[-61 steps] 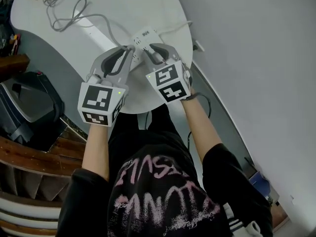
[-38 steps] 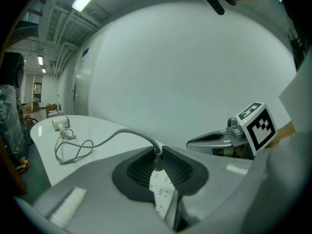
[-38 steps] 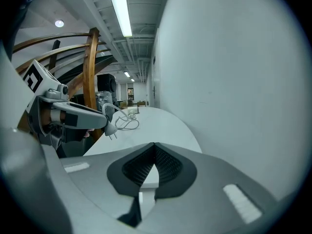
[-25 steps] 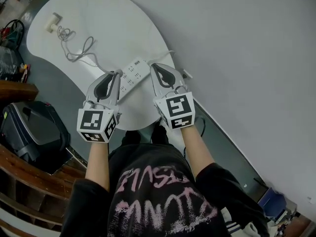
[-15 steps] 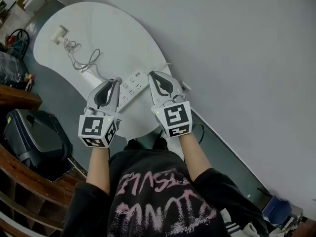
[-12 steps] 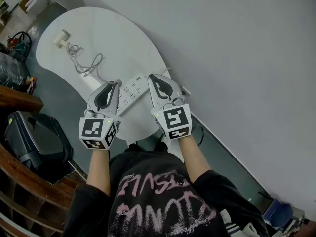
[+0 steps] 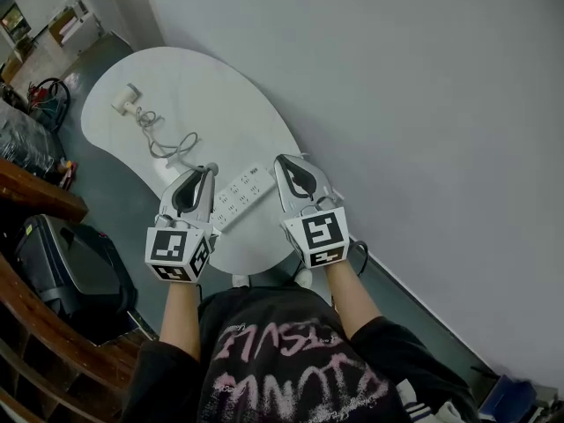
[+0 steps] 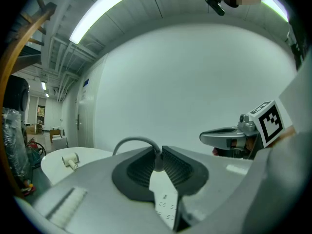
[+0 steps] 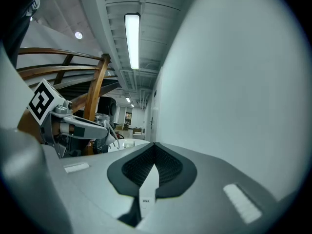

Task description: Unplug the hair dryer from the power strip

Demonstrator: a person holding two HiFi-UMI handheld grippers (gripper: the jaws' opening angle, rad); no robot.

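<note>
The white hair dryer [image 7: 129, 102] lies at the far end of the white table [image 7: 220, 86]; it also shows small in the left gripper view [image 8: 70, 161]. Its grey cord [image 7: 172, 145] runs back to my left gripper [image 7: 208, 171], which is shut on the plug end. There the cord [image 8: 134, 141] arcs into the pinch of the pads [image 8: 157, 156]. The white power strip [image 7: 240, 196] lies on the table below and between both grippers, apart from the plug. My right gripper [image 7: 284, 160] is shut with nothing in it [image 9: 155, 146]; the strip [image 9: 146, 194] shows under its jaws.
A plain grey wall [image 7: 423, 104] runs along the table's right side. On the floor to the left stand a black case [image 7: 66, 263] and a wooden railing [image 7: 35, 203]. Each gripper sees the other beside it: right [image 8: 234, 135], left [image 9: 78, 126].
Both grippers have risen together off the table and away from the power strip. The left one has carried the plug end of the cord up with it.
</note>
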